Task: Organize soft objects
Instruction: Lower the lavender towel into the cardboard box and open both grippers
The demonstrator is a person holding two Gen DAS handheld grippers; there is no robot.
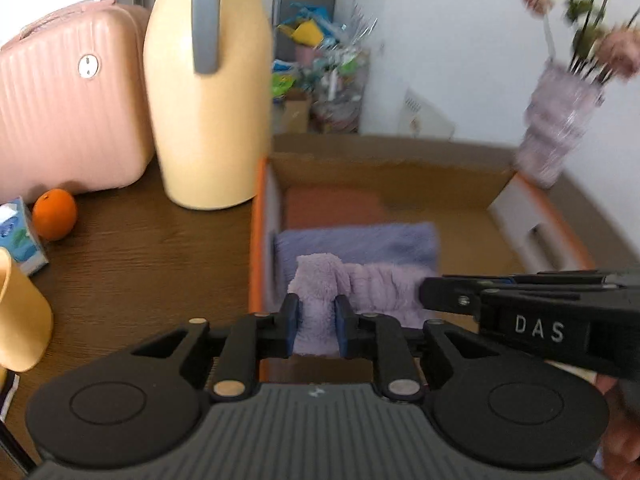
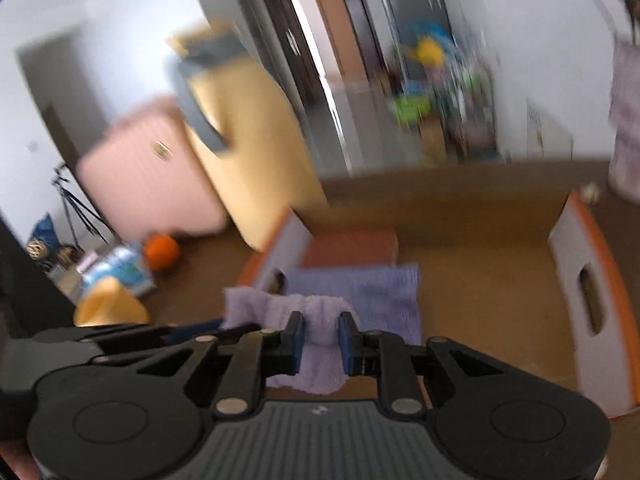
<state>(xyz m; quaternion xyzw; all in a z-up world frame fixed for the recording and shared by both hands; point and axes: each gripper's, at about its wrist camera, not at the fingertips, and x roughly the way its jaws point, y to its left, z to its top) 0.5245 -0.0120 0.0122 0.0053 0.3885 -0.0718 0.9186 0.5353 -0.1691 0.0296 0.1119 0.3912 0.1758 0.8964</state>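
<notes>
Lilac towel stretches crosswise over the box, left gripper and right gripper each pinching an end.

Both wrist views downward; shared cardboard box

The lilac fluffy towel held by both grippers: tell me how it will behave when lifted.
The lilac towel is probably floppy: it bunches between the left gripper and the right gripper and sags between them. Its fluffy pile suggests it is light and unlikely to slip.
</notes>
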